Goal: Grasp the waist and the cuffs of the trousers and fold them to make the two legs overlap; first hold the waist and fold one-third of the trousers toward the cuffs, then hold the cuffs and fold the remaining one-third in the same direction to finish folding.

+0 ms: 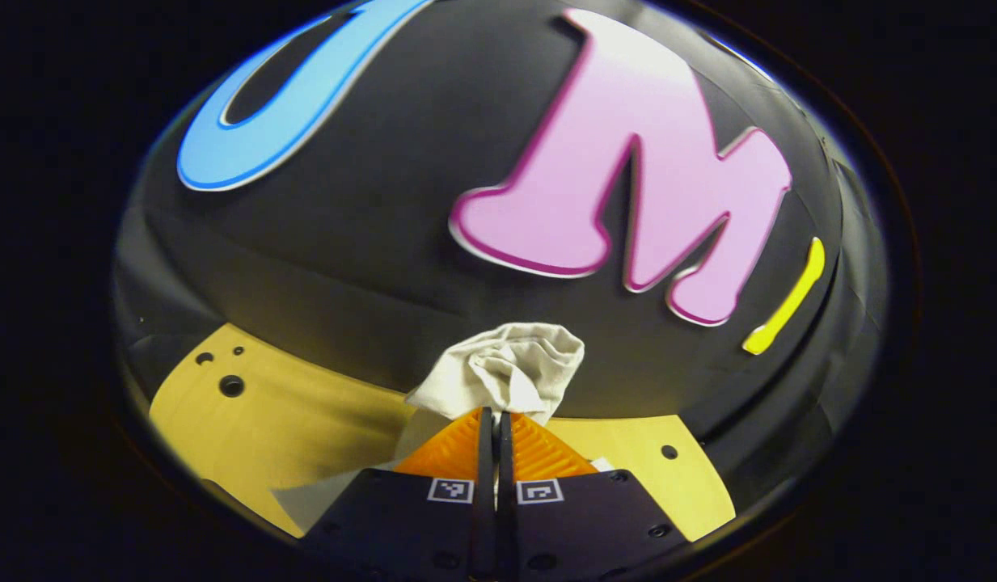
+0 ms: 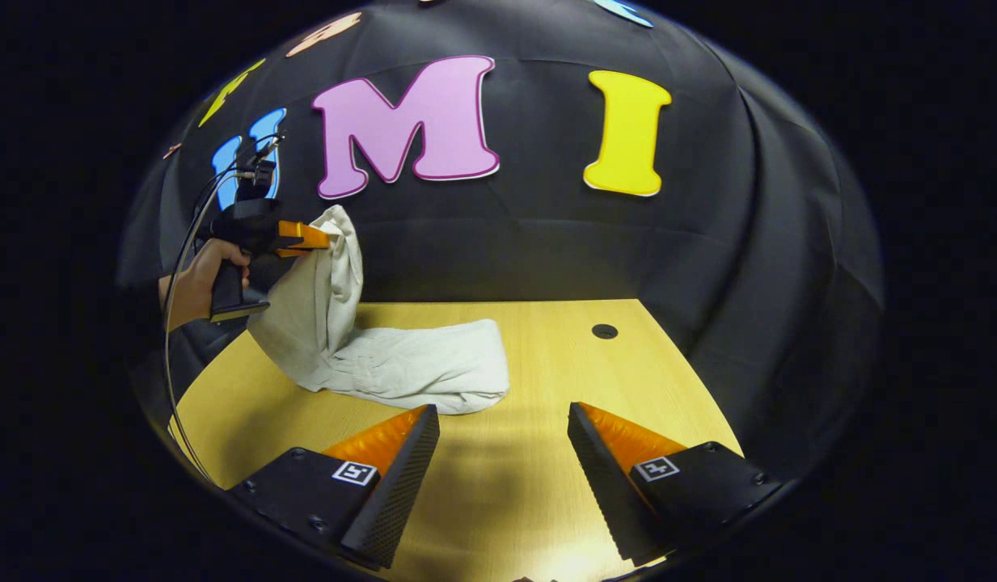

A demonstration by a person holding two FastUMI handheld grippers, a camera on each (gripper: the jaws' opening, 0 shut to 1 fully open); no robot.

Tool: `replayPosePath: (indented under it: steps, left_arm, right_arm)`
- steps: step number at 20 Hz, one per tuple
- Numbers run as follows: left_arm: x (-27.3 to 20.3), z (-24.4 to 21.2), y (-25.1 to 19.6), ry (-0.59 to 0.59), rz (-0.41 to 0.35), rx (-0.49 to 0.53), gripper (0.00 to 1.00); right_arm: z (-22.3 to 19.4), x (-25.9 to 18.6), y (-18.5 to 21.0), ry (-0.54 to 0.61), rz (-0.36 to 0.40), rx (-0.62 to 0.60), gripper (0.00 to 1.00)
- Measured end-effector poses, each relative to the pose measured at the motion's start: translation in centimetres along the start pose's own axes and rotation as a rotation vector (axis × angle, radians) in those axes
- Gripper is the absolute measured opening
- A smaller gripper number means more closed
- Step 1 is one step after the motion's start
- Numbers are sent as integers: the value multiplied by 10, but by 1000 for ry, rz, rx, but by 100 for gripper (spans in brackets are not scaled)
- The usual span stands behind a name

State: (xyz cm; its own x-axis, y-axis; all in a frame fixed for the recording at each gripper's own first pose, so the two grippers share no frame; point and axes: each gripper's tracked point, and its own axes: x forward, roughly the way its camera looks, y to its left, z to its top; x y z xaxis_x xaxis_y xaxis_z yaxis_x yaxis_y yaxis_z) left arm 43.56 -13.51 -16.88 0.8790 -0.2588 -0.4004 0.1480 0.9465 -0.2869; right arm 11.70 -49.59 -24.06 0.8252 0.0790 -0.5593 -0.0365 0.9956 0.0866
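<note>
Jaws of the left gripper (image 1: 494, 424) clenched on the trousers (image 2: 401, 364), one end lifted; right gripper (image 2: 502, 453) released, jaws spread
Remaining cloth lay on the surface (image 2: 563, 356); the lifted end should be carried over evenly, edges aligned

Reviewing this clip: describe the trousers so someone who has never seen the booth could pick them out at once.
Start at the wooden table before the black cloth wall. On its left half lie the trousers, a pale off-white bundle. One end is lifted off the table, pinched in the shut jaws of the left gripper; it is the only cloth item there.
</note>
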Motion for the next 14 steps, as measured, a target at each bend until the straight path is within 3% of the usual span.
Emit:
replayPosePath:
  steps: [3, 8, 14]
  left_arm:
    - [16, -16, -50, 26, -54, 30, 5]
    - [53, -65, -122, 80, -105, 75, 5]
    - [102, -121, -155, 176, -62, 116, 10]
  right_arm:
    - [-2, -15, -19, -9, -42, -21, 99]
    - [-12, -40, -33, 4, -92, 44, 99]
    - [-27, -65, -51, 14, -147, 56, 99]
